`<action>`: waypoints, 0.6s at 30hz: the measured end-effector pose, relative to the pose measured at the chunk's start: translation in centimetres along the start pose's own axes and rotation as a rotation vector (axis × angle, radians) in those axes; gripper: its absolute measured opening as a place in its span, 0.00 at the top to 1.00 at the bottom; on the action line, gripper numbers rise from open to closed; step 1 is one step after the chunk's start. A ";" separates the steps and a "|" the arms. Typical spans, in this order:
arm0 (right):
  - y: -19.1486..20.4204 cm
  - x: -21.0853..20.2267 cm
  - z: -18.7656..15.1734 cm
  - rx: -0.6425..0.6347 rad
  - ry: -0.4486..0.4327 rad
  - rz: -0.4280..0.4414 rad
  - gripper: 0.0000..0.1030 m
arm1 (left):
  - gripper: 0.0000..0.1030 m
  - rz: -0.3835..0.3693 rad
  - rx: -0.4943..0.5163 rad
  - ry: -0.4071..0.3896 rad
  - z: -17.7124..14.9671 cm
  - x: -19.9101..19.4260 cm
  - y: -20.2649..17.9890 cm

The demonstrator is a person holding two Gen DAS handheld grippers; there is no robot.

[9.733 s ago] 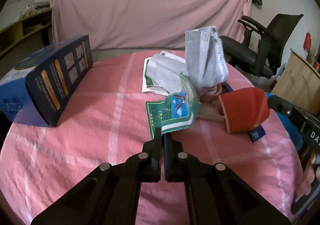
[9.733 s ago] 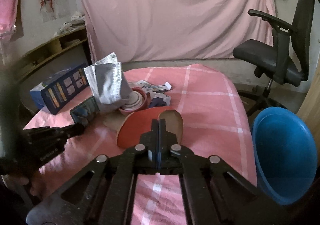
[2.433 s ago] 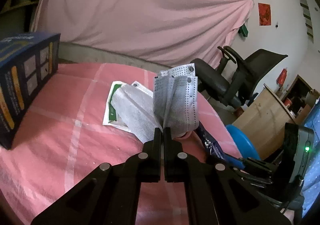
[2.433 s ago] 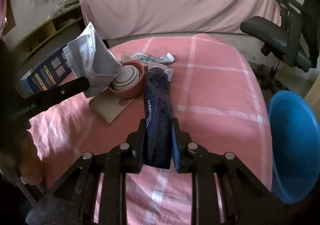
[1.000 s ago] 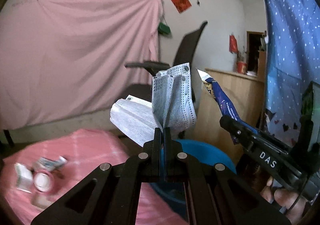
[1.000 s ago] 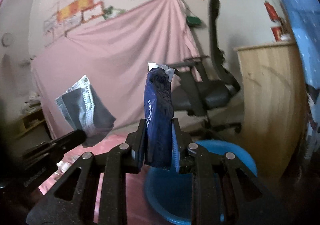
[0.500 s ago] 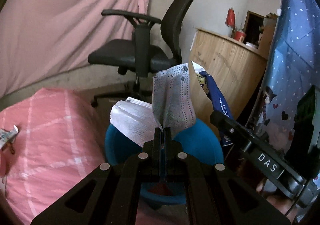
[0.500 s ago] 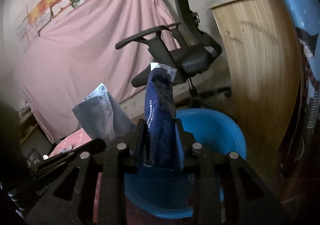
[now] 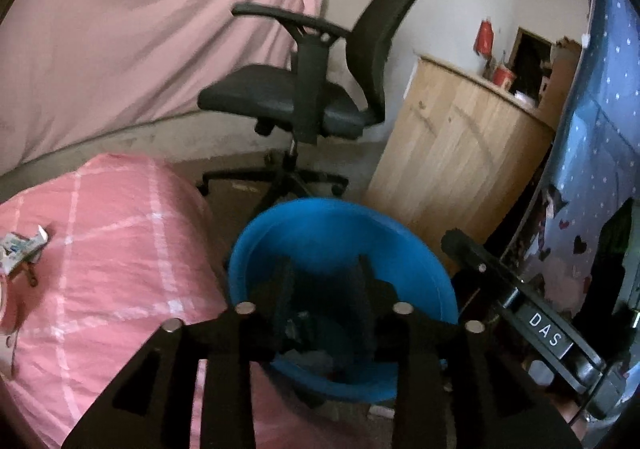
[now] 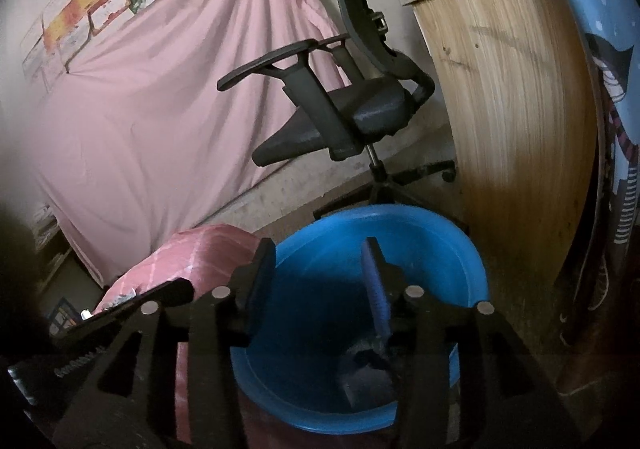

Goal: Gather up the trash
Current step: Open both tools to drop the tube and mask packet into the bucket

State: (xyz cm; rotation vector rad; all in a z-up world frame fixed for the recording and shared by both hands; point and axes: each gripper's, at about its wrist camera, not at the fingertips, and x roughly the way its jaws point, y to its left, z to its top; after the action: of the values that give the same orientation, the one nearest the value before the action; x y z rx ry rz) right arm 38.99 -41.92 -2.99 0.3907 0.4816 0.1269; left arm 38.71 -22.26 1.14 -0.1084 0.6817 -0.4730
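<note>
A blue plastic bin point(image 9: 344, 225) stands on the floor beside the pink table point(image 9: 100, 269); it also shows in the right wrist view point(image 10: 420, 241). My left gripper point(image 9: 324, 281) is open and empty above the bin. My right gripper point(image 10: 320, 269) is open over the bin too. Dropped trash lies dark at the bin's bottom point(image 9: 312, 353), and grey masks show there in the right wrist view point(image 10: 364, 365). A blue strip point(image 10: 376, 297) runs along the inner face of my right finger. A small wrapper point(image 9: 20, 249) lies on the table at the left.
A black office chair point(image 9: 304, 105) stands behind the bin. A wooden cabinet point(image 9: 452, 153) is to the right of it. A pink sheet point(image 9: 140, 29) hangs on the back wall. A blue dotted curtain point(image 9: 600, 129) is at the far right.
Both grippers opened over the bin. The grey masks left my left gripper and the dark blue packet left my right gripper; both dropped into the bin.
</note>
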 end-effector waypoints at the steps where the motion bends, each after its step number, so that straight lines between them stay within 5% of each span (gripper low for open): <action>1: 0.2 -0.1 0.1 -0.007 -0.009 0.000 0.30 | 0.70 0.007 -0.004 -0.017 0.0 -0.5 0.2; 6: 1.4 -1.0 0.5 -0.030 -0.065 0.020 0.22 | 0.60 0.056 -0.026 -0.100 0.1 -3.2 1.4; 12: 3.7 -2.5 0.8 -0.076 -0.123 0.074 0.06 | 0.36 0.124 -0.072 -0.219 -0.5 -7.3 3.8; 14: 4.7 -3.1 1.0 -0.096 -0.160 0.090 0.00 | 0.16 0.155 -0.091 -0.257 -0.8 -8.6 4.7; 18: 6.5 -3.9 1.0 -0.124 -0.219 0.132 0.00 | 0.05 0.213 -0.133 -0.337 -1.5 -11.3 6.4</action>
State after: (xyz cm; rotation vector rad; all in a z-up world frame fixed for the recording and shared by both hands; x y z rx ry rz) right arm 35.83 -37.06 2.06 0.3101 0.2306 0.2384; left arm 32.59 -11.35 4.96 -0.2332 0.3872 -0.1965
